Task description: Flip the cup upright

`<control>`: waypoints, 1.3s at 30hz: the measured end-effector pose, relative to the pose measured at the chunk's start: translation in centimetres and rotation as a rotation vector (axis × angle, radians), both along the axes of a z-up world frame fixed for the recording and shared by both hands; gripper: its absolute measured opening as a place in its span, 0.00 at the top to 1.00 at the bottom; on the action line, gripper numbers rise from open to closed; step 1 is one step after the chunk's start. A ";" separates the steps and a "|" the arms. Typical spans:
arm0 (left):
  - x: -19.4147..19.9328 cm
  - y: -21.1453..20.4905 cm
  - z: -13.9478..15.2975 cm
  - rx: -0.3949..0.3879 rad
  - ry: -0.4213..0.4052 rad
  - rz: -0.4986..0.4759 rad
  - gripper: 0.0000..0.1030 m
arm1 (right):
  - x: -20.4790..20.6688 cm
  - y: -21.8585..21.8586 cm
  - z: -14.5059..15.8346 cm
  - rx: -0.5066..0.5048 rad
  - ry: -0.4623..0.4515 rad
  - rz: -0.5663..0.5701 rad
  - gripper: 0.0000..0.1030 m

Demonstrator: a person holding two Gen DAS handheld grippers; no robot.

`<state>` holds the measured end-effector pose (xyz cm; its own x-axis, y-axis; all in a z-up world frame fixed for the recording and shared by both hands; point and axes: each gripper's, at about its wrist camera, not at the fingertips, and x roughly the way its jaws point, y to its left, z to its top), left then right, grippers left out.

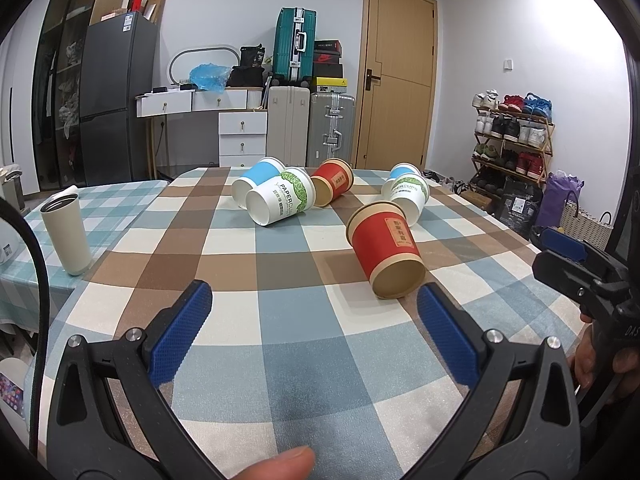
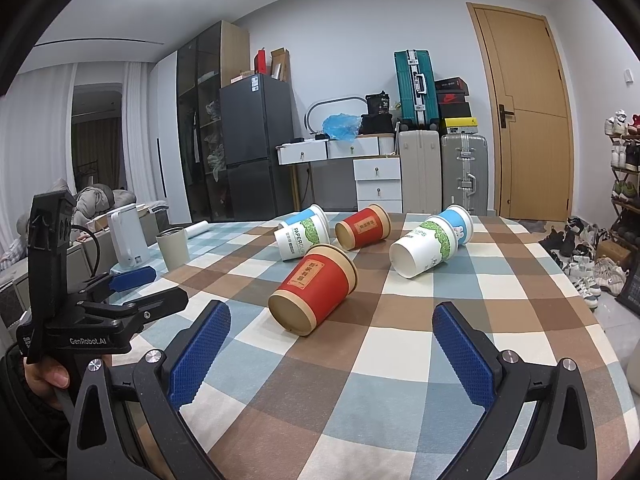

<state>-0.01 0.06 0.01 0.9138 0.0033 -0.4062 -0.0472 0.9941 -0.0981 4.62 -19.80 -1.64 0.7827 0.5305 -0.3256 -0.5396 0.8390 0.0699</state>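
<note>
Blue pads of the left gripper (image 1: 314,320) sit spread wide apart with nothing between them, low over the checked cloth on the bench (image 1: 280,360). Just ahead of it and a bit to its right lies the near red paper cup (image 1: 386,254). This cup is on its side, and its brown bottom faces the gripper. Its open mouth points away.

From the right wrist view, the right gripper (image 2: 331,350) is spread wide too and holds nothing. That same red cup (image 2: 314,288) lies just ahead of it, a little to its left.

Farther ahead lie more tipped cups: a white and green cup (image 1: 280,200), a blue cup (image 1: 256,178), another red cup (image 1: 332,186), and one more white and green cup (image 1: 406,196) to the right. A tall cream tumbler (image 1: 66,234) stands upright far to the left.

No cup looks flipped yet. I think the near red cup comes first. To do it well, a gripper should go around the middle of the cup's side and squeeze softly, because paper can crush. Then it should turn the brown bottom down and set the cup flat before letting go. It should keep away from the other cups so none gets bumped.
</note>
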 end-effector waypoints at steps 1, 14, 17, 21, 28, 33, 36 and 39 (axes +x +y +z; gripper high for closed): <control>0.0 0.1 0.0 -0.001 0.000 0.000 0.00 | 0.0 0.0 0.0 0.000 0.000 0.000 0.00; 0.0 0.1 0.0 0.001 0.001 0.000 0.00 | 0.1 -0.1 0.0 0.000 0.000 -0.001 0.00; 0.0 0.0 0.0 0.004 0.000 0.000 0.00 | 0.1 -0.1 0.0 0.000 0.001 -0.001 0.00; 0.0 0.0 0.0 0.006 0.000 0.000 0.00 | 0.2 -0.2 -0.1 0.002 0.001 -0.002 0.00; 0.0 0.0 0.0 0.001 0.007 -0.001 0.00 | 0.3 -0.3 -0.1 0.002 0.003 -0.004 0.00; 0.1 0.6 0.2 -0.007 0.019 0.012 0.00 | 0.4 -0.5 -0.1 -0.002 0.009 -0.012 0.00; 0.4 0.8 0.3 -0.001 0.033 0.003 0.00 | 0.6 -0.7 0.0 -0.009 0.013 -0.028 0.00; 1.1 1.0 0.2 -0.003 0.065 -0.017 0.01 | 0.7 -1.1 0.2 -0.001 0.020 -0.042 0.00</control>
<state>1.06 1.10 0.24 0.8853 -0.0135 -0.4649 -0.0363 0.9945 -0.0980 5.32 -20.88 -1.44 0.7975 0.4970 -0.3421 -0.5023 0.8610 0.0799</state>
